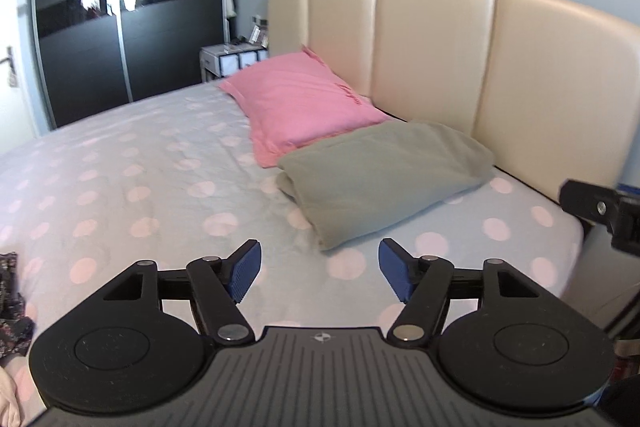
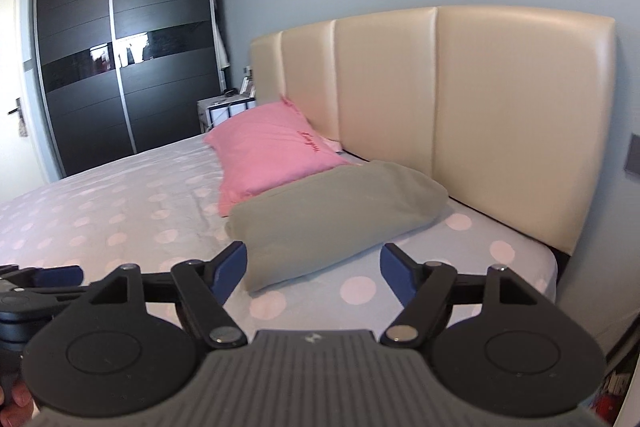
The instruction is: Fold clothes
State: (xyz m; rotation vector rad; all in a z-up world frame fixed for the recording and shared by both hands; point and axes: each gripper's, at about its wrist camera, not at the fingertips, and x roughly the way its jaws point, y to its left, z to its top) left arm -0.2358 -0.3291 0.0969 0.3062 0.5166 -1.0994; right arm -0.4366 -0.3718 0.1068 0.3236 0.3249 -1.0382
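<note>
A folded grey-green garment (image 1: 384, 175) lies on the polka-dot bed (image 1: 120, 179), near the headboard and touching a pink pillow (image 1: 304, 103). It also shows in the right wrist view (image 2: 332, 219). My left gripper (image 1: 320, 273) is open and empty, held above the sheet just short of the garment's near corner. My right gripper (image 2: 312, 273) is open and empty, its fingers either side of the garment's near corner, above the bed (image 2: 120, 211). A dark patterned cloth (image 1: 10, 299) shows at the left edge of the left wrist view.
A cream padded headboard (image 1: 440, 59) stands behind the pillow (image 2: 272, 155). A dark sliding wardrobe (image 1: 120, 19) and a white bedside unit (image 1: 232, 61) lie beyond the bed. The right gripper's body (image 1: 608, 211) shows at the right edge of the left wrist view.
</note>
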